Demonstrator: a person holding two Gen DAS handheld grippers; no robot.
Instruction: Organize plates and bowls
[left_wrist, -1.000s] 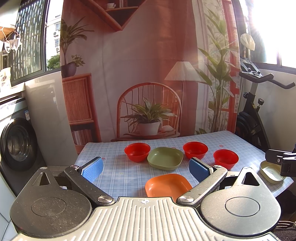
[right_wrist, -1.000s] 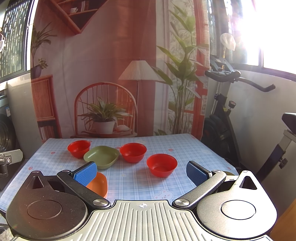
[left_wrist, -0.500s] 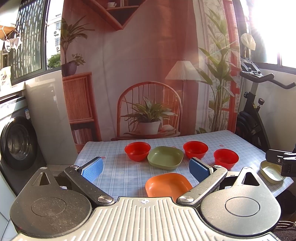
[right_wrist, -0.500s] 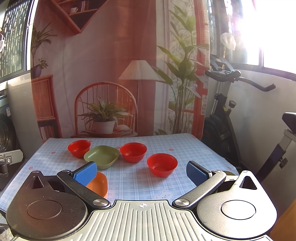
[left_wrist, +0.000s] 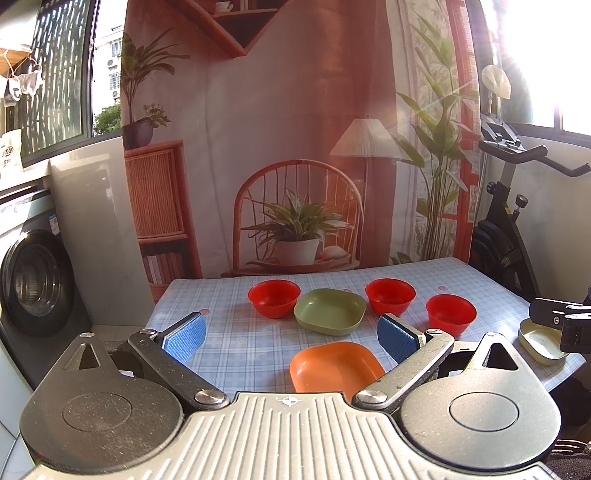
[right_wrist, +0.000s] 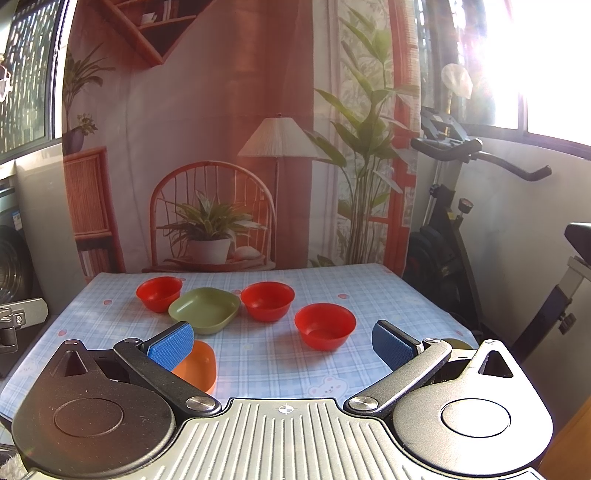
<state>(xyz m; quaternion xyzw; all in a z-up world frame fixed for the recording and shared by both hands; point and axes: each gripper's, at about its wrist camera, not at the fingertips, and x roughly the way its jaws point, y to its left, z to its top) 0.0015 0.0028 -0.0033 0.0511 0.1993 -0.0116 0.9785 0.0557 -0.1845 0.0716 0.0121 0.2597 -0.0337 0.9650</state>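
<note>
3 red bowls (left_wrist: 273, 297) (left_wrist: 390, 296) (left_wrist: 450, 314) sat on the checked tablecloth (left_wrist: 229, 339), 2 of them flanking a green plate (left_wrist: 330, 311). Nearer the front edge lay an orange plate (left_wrist: 334, 365), and a pale yellow dish (left_wrist: 539, 341) sat at the table's right edge. Left gripper (left_wrist: 291, 338) and right gripper (right_wrist: 282, 343) both hovered over the near edge, blue pads (left_wrist: 183, 339) spread wide, holding nothing.

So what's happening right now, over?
Both tools open, empty. Three red bowls, green plate, orange plate unstacked. Nothing blocking.
</note>
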